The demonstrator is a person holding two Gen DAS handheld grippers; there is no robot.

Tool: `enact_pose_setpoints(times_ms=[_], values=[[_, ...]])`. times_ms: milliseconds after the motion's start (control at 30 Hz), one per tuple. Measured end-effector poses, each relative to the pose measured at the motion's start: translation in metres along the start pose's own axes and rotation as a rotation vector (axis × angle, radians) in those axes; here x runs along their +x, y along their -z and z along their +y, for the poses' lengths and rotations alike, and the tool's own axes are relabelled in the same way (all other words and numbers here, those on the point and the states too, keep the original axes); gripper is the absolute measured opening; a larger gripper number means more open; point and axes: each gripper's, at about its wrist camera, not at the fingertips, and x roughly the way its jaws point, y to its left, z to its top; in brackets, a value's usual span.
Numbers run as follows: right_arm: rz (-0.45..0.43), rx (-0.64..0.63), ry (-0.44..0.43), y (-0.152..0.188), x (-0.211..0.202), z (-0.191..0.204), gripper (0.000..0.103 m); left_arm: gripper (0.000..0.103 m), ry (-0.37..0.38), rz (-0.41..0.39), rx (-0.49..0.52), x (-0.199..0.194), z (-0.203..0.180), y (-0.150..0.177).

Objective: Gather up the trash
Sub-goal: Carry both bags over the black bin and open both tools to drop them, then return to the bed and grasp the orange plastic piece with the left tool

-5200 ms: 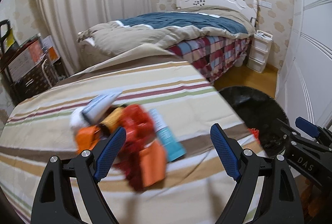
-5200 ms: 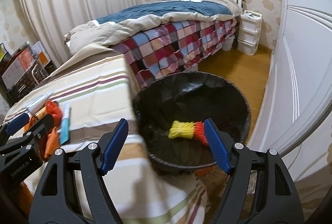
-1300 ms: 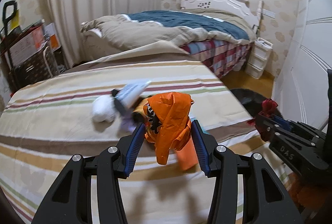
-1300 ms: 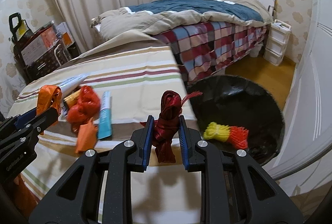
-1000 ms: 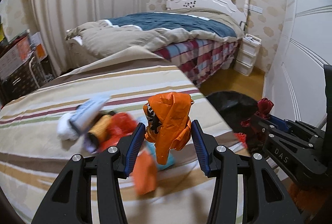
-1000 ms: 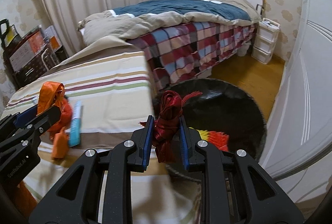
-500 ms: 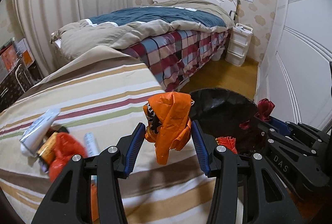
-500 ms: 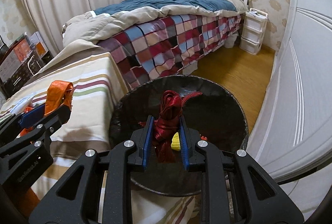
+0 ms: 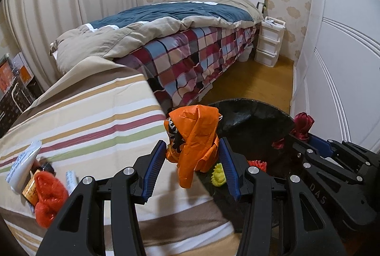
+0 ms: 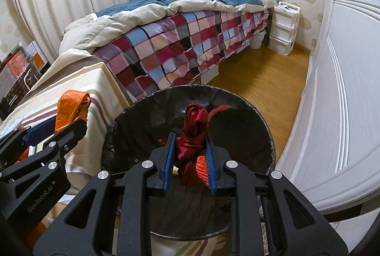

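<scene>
Right wrist view, nearest first: the right gripper [image 10: 189,161] is clamped almost shut on a knotted dark red ribbon [image 10: 192,137] and hangs directly over the open mouth of the black-lined bin [image 10: 266,144], which stands on the floor against the end of the striped table [image 9: 95,118]. Left of the bin, the left gripper [image 9: 192,165], its jaws partly closed, pinches a crumpled orange wrapper [image 9: 193,137] above the table's end, right at the bin's rim.

Judging by this, the step in hand is the carry-and-drop: both pieces are lifted and the ribbon is placed for release. The next move calls for the right jaws to part so the ribbon falls inside, and for the left gripper to travel a little further over the bin before letting go.

Counted: two pieces held, one per gripper; two in the bin, a yellow bundle [image 9: 218,176] and a red-orange bundle [image 9: 257,163]. Farther from the bin, on the table, lie a red mesh wad [image 9: 48,196], a white packet [image 9: 22,163], a small blue-and-white tube [image 9: 71,181] and one brown piece, half hidden.
</scene>
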Motion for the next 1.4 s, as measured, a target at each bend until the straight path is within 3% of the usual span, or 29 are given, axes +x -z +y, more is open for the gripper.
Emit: enact_pose_setpoints(times_ms=[400,500,567,733,933,1400], values=[[0.006,0.019,0.013,0.000,0.006,-0.010,0.024,0.050,-0.020,0.021,0.012,0.011,-0.006,-0.003],[-0.005,0.023,0.019,0.000,0.006,-0.012,0.026,0.063,-0.023,0.013,0.013,0.009,-0.005,-0.004],[-0.010,0.029,0.021,0.001,0.006,-0.015,0.043,0.074,-0.031,0.003,0.007,0.008,-0.004,-0.006],[-0.025,0.037,0.039,0.002,0.001,-0.017,0.050,0.079,-0.056,-0.016,0.003,0.002,0.000,-0.007],[-0.042,0.038,0.043,0.003,-0.010,-0.012,0.058,0.081,-0.081,-0.035,-0.003,-0.011,0.010,-0.001],[-0.052,0.006,-0.012,0.019,-0.041,0.026,0.060,0.081,-0.145,-0.033,-0.066,-0.056,0.063,0.033]])
